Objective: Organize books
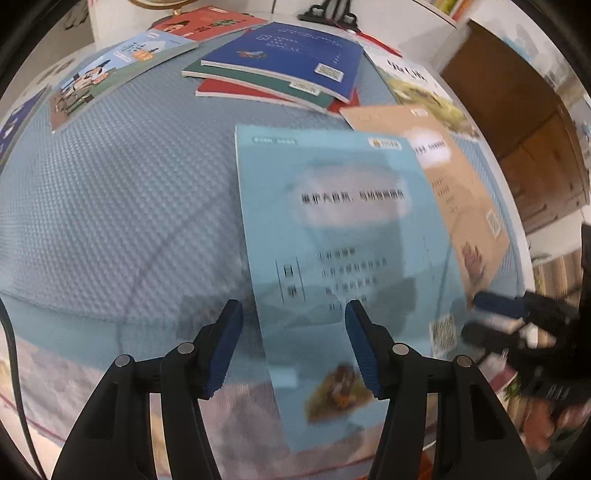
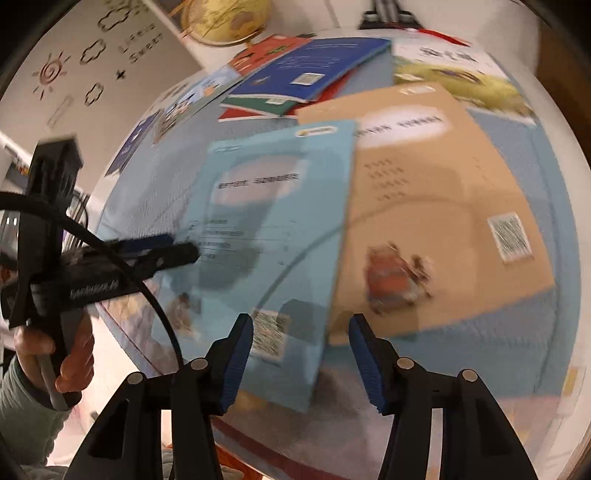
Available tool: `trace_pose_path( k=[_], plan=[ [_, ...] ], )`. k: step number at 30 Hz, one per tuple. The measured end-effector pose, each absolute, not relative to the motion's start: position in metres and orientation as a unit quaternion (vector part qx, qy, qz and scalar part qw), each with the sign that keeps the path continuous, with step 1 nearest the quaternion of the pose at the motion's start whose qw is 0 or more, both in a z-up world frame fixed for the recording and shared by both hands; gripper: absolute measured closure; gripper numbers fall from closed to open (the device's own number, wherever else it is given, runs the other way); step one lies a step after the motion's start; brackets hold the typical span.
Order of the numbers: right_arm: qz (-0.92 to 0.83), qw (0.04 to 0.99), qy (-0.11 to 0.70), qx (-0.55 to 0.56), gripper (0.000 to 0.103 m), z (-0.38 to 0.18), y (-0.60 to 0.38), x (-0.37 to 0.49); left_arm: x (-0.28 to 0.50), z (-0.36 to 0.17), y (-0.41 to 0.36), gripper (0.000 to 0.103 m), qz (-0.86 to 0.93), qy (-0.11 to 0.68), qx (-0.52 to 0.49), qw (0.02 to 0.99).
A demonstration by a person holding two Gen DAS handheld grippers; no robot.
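A light blue book (image 1: 343,236) lies face up on the blue textured table mat (image 1: 110,206), its near end hanging over the table's front edge. My left gripper (image 1: 293,332) stands open above the book's left edge, pressing on nothing. My right gripper (image 2: 301,354) is open too, its fingers to either side of the book's (image 2: 273,229) right edge near the lower corner. In the left wrist view the right gripper (image 1: 487,319) is a blur beside the book. A tan book (image 2: 443,206) lies partly under the light blue one, to its right.
At the back sits a pile with a dark blue book (image 1: 284,59) on green and red ones. An illustrated book (image 1: 110,81) lies at the left, a red book (image 1: 207,22) behind it and a white-and-yellow book (image 1: 417,85) at the right. A globe (image 2: 225,18) stands at the back. A hand (image 2: 70,354) holds the left gripper (image 2: 159,251).
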State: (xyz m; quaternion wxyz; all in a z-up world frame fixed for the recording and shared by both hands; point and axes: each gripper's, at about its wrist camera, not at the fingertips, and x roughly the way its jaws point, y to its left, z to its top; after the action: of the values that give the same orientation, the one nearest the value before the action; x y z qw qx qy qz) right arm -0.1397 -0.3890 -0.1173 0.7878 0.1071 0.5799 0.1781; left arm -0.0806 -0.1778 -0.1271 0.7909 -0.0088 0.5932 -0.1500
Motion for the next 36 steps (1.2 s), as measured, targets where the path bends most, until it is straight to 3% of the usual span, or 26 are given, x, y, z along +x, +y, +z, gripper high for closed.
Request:
trace_pose_path(
  k=[9,14,20,26,36],
  plan=[
    [0.215,0.77,0.587,0.125,0.053,-0.13,-0.377,-0.151,-0.097,-0.133,-0.188,0.049,-0.156,0.594,-0.021,0.789],
    [0.235,0.75,0.582,0.211,0.053,-0.133,-0.391,-0.134,-0.097,-0.133,-0.175,0.049,-0.165,0.592,-0.052,0.787],
    [0.334,0.711,0.533,0.313,0.053,-0.099,-0.401,-0.127,-0.095,-0.133,-0.159,0.049,-0.189,0.599,-0.106,0.771],
    [0.341,0.719,0.547,0.259,0.053,-0.104,-0.357,-0.087,-0.092,-0.129,-0.143,0.049,-0.198,0.602,-0.112,0.765],
    [0.389,0.773,0.487,0.117,0.053,-0.023,-0.278,-0.082,-0.093,-0.091,-0.076,0.049,-0.14,0.566,-0.141,0.8]
  ],
)
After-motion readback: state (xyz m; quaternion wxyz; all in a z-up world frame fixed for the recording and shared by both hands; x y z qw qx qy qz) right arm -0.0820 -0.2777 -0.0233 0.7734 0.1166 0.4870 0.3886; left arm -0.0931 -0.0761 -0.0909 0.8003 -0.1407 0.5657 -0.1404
